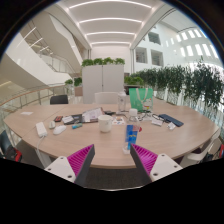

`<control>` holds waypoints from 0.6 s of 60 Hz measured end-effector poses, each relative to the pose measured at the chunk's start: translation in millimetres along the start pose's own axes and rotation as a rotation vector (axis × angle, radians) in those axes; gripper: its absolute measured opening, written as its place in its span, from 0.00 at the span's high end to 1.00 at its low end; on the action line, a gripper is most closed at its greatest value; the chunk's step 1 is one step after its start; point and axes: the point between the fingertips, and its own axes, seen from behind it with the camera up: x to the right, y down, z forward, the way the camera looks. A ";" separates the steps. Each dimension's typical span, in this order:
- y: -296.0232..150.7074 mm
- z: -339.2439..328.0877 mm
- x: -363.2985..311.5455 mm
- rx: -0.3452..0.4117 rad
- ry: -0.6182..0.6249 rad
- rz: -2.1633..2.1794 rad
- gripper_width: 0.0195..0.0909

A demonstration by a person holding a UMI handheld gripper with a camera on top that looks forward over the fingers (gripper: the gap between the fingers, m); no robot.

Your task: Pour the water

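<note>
Gripper [108, 158]: released; the fingers stand spread with nothing between them, the pink pads [76, 157] facing inward.
Position: raised above the near edge of the table [30, 128], well apart from every item on it.
Bottle [131, 136]: clear with a blue label, upright on the table, beyond the fingers and slightly right of the line between them. Judged to be the water source.
Cup [105, 125]: white, upright, just left of the bottle and a little farther back. Judged to be the receiving vessel.
Clutter: papers [108, 111], small items and a dark flat object [171, 121] lie scattered across the table; green bottles [140, 97] stand at its far side.
Task stage: approach not yet begun; nothing grasped.
Risk 1: an off-centre approach may strike the bottle with one finger and tip it toward the cup.
Risk 2: a grip too high or too light may let the bottle slip when tilted.
Risk 3: whether the bottle is capped cannot be told; an open one spills if jolted.
Risk 4: a spill would wet the nearby papers.
</note>
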 end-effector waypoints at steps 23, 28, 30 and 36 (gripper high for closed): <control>7.0 198.4 84.7 0.077 0.055 0.052 0.30; 18.4 224.2 87.0 0.057 0.066 0.027 0.58; 22.3 229.1 87.9 0.044 0.068 0.038 0.60; 23.7 237.2 83.4 0.049 0.058 0.048 0.63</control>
